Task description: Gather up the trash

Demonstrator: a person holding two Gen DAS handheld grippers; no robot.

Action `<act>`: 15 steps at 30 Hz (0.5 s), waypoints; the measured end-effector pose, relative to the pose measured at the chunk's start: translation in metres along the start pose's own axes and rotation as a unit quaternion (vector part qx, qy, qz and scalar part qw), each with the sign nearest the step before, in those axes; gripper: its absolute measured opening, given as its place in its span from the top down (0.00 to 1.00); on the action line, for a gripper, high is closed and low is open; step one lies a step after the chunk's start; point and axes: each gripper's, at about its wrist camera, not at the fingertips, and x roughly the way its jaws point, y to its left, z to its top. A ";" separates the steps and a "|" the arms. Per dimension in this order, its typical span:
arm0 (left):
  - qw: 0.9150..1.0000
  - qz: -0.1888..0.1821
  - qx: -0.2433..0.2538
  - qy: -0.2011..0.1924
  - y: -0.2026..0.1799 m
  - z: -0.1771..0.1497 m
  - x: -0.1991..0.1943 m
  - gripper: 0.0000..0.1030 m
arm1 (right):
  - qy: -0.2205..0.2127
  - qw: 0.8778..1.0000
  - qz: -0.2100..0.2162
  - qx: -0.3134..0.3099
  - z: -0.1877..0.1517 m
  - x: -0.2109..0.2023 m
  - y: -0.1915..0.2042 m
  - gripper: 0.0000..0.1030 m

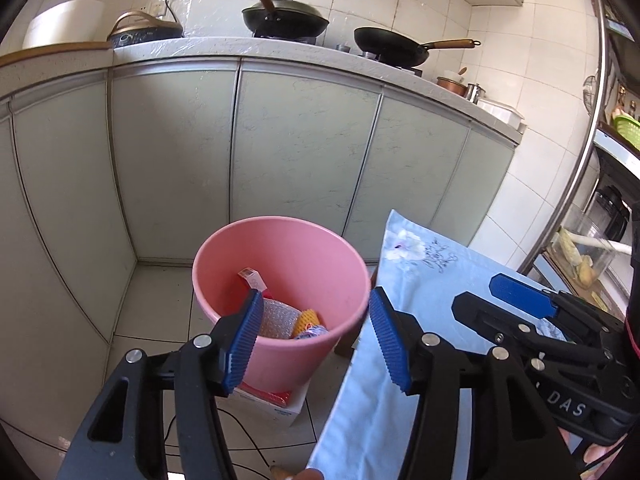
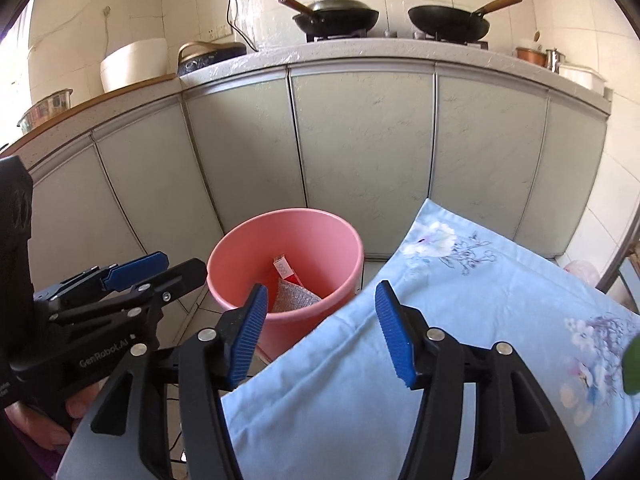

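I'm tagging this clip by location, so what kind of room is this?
Most likely a home kitchen: two black woks sit on a gas stove on a counter above pale cabinet doors, and the walls are tiled.

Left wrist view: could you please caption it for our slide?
Open left gripper above pink bin holding bubble wrap and other trash.

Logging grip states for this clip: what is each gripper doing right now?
Left gripper: open, nothing between its fingers.
Right gripper: open, holding nothing.

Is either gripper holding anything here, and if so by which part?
Nothing is held. The left gripper and right gripper are both open and empty near the pink bin.
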 end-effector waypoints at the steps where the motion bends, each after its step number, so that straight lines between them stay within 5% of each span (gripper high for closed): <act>1: 1.000 0.000 0.003 -0.001 -0.003 -0.001 -0.004 0.47 | -0.001 1.000 0.000 0.000 -0.002 -0.004 0.000 0.45; 15: 1.000 0.010 0.006 -0.003 -0.013 -0.007 -0.028 0.41 | 0.004 1.000 -0.001 0.016 -0.018 -0.022 0.005 0.44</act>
